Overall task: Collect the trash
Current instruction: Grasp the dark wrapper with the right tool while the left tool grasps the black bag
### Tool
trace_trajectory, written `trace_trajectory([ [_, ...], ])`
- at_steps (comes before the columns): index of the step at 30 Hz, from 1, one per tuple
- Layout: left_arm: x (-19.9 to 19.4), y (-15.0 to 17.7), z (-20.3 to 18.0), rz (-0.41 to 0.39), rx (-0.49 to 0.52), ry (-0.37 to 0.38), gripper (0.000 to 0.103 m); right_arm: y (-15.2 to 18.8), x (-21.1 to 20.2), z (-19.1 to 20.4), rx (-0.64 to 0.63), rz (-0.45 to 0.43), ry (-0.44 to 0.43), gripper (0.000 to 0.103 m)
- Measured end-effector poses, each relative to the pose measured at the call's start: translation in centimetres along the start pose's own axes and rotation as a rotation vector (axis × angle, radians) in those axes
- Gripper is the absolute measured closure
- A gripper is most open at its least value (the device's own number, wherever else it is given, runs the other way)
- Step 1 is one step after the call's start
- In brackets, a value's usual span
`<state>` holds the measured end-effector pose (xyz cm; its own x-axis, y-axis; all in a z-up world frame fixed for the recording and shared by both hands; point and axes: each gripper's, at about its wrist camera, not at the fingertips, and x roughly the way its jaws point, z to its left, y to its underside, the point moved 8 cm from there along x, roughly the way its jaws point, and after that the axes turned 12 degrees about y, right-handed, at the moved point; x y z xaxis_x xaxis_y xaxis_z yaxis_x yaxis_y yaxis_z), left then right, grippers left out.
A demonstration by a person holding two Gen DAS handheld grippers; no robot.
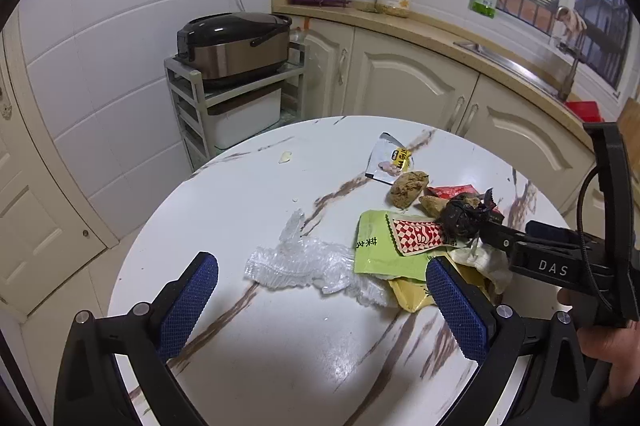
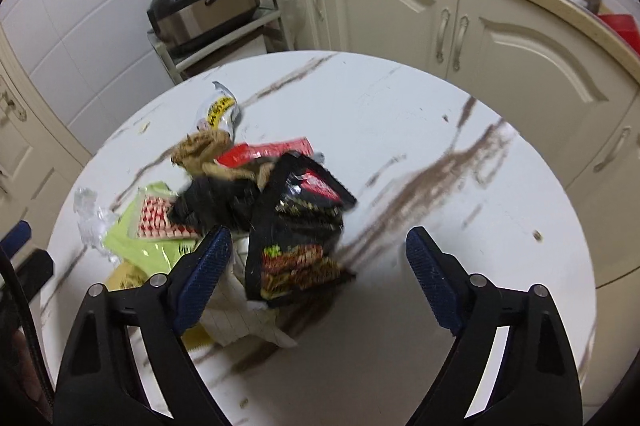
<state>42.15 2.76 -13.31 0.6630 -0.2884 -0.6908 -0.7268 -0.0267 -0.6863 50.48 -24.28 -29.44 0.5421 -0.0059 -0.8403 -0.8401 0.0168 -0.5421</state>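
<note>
Right wrist view alone shows black snack bag [image 2: 298,226] fully.

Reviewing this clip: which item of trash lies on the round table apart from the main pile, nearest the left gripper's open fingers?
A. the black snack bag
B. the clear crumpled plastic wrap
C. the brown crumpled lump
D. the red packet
B. In the left wrist view the clear crumpled plastic wrap lies just ahead of the left gripper, whose jaws stand wide apart; the other items sit farther right in the pile.
</note>
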Motion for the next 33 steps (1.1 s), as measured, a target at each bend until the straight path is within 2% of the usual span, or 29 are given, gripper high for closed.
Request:
trace_trajectory([
  [3, 1.1, 0.1, 0.0, 0.006, -0.001, 0.009, 0.001, -0.1, 0.4, 0.2, -0.027, 0.011, -0.007, 0.02],
  [5, 1.7, 0.0, 0.2, 0.007, -0.003, 0.011, 0.001, -0.1, 0.3, 0.0, -0.035, 0.016, -0.013, 0.034],
  [6, 1.9, -0.1, 0.5, 0.006, -0.006, 0.012, 0.001, -0.1, 0.1, -0.3, -0.025, 0.016, -0.018, 0.048],
  [7, 2.0, 0.2, 0.5, 0.006, -0.01, 0.013, 0.001, 0.1, -0.1, -0.7, -0.008, 0.025, -0.017, 0.051],
  [12, 2.5, 0.7, 0.6, 0.008, -0.014, 0.016, 0.001, 0.1, 1.3, -0.3, -0.031, 0.057, -0.002, 0.049],
  [15, 2.3, 1.1, 0.3, 0.002, -0.015, 0.012, 0.001, -0.1, 1.9, 0.3, -0.084, 0.021, 0.066, 0.051],
  [16, 2.0, 1.8, 0.0, 0.0, -0.015, 0.011, 0.001, -0.1, 2.0, 0.2, -0.077, 0.017, 0.065, 0.054],
  [17, 1.9, 1.9, 0.0, -0.001, -0.016, 0.011, 0.001, -0.1, 1.9, 0.1, -0.071, 0.016, 0.056, 0.055],
  [19, 2.0, 2.2, -0.2, 0.001, -0.02, 0.016, 0.001, 0.2, 1.7, -0.3, -0.071, 0.008, 0.043, 0.069],
  [22, 2.1, 2.7, -1.2, 0.008, -0.016, 0.036, 0.001, 1.0, 1.2, -1.5, -0.057, 0.007, 0.016, 0.08],
  [28, 2.4, 3.4, -2.2, 0.024, -0.003, 0.045, 0.002, 2.5, -0.3, -3.4, 0.018, 0.005, -0.045, 0.084],
  [33, 3.7, 2.5, -2.5, 0.038, 0.017, 0.037, 0.002, 3.3, -0.9, -4.2, 0.065, 0.007, -0.101, 0.084],
])
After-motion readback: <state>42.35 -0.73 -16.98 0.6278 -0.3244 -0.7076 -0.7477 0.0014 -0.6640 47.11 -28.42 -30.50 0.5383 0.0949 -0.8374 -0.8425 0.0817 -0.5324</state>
